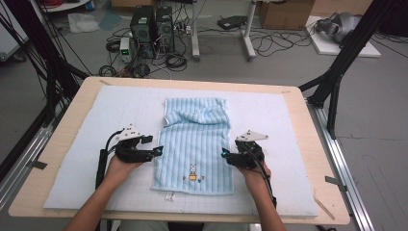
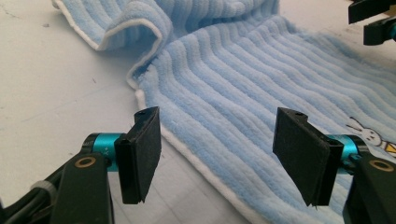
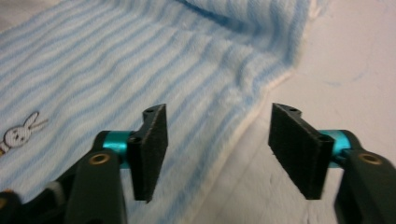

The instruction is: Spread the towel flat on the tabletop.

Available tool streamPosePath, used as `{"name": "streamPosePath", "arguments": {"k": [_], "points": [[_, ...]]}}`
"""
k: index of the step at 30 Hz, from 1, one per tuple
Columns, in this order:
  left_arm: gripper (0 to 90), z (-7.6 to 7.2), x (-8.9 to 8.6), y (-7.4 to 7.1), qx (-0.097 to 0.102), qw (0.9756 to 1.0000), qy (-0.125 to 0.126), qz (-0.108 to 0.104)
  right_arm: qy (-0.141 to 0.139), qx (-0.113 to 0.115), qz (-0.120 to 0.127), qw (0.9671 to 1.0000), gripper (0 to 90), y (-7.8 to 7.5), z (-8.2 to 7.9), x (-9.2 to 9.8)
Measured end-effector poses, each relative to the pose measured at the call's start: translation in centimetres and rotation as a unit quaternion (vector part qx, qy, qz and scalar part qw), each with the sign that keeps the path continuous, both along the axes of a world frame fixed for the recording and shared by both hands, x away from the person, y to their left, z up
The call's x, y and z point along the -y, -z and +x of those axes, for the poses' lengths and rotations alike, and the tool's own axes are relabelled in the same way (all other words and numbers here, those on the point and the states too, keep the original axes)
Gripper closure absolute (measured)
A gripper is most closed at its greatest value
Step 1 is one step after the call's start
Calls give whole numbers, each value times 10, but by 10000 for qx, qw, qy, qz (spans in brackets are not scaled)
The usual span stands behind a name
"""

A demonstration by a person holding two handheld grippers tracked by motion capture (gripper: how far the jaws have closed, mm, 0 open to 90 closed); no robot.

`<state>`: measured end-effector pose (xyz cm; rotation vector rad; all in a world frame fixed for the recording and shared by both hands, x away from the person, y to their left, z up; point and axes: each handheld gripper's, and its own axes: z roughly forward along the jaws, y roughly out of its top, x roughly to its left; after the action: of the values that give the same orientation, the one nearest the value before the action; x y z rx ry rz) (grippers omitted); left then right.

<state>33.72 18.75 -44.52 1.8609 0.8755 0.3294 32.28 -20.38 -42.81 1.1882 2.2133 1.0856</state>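
From the high view, a blue striped towel (image 1: 195, 144) lies on the pale mat (image 1: 72, 159), far edge rumpled, between the left gripper (image 1: 155, 146) and right gripper (image 1: 226, 155). Each gripper view shows jaws parted, empty, straddling the towel's white hem (image 2: 187, 151).

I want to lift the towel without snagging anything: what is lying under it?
The blue striped towel lies on a pale mat covering the wooden table. Its far end is folded back over itself; anything under the fold or the cloth is hidden.
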Motion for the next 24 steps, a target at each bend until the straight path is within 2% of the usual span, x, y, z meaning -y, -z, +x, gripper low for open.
{"name": "streamPosePath", "arguments": {"k": [2,6,11,16,19,23,24], "points": [[325,-5,-1,1,0,10000,-40,-77,11,-25,5,10000,347,1,-7,3],[281,-19,1,3,34,10000,-82,-24,-31,-149,215,9997,293,5,-21,7],[291,-34,5,3,-2,10000,-20,55,-138,-254,161,9995,284,11,-37,7],[457,-49,11,4,-171,9994,213,209,-266,-395,176,9987,487,15,-55,7],[535,-54,15,5,-272,9987,278,327,-304,-459,139,9984,546,19,-62,7],[559,-57,22,6,-404,9966,337,640,-297,-397,13,9988,618,20,-67,5],[565,-59,24,6,-350,9961,327,743,-308,-384,-1,9988,646,20,-68,5]]}}
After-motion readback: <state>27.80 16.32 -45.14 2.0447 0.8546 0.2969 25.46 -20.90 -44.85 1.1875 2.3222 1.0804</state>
